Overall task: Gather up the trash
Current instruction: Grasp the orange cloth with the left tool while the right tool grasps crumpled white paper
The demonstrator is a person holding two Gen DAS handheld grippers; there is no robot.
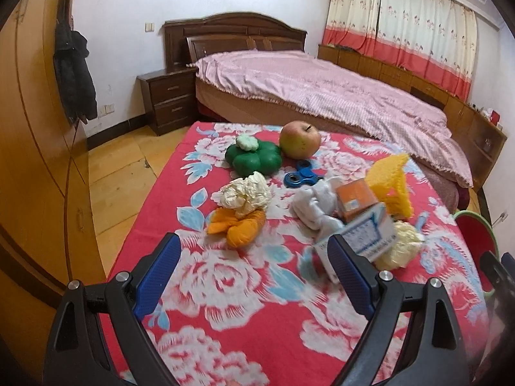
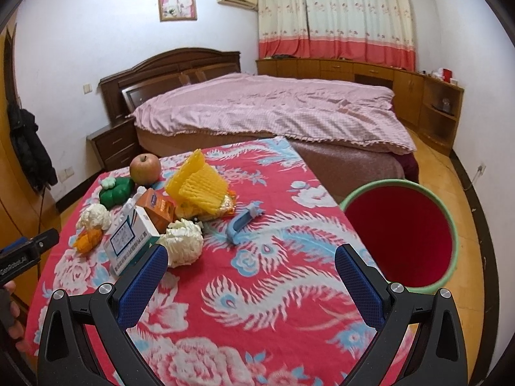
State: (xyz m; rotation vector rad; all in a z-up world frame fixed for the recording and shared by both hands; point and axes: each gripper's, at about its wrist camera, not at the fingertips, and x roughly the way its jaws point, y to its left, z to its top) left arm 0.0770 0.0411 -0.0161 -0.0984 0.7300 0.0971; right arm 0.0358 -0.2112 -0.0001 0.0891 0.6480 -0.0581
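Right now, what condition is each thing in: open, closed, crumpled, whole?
left gripper: open, empty
right gripper: open, empty
bin: open, empty as far as shown
apple: whole
white paper ball: crumpled
white box: closed
orange box: closed
yellow foam net: folded

- On my bench (image 2: 273,289), the litter sits in a cluster at the far left: a medicine box (image 2: 130,241) in front, a crumpled wad (image 2: 183,241) just right of it.
- An apple (image 2: 145,169) lies behind the cluster, at the bench's far edge.
- The bin (image 2: 400,234) stands off the bench's right side.
- The bed (image 2: 273,109) lies beyond the bench.
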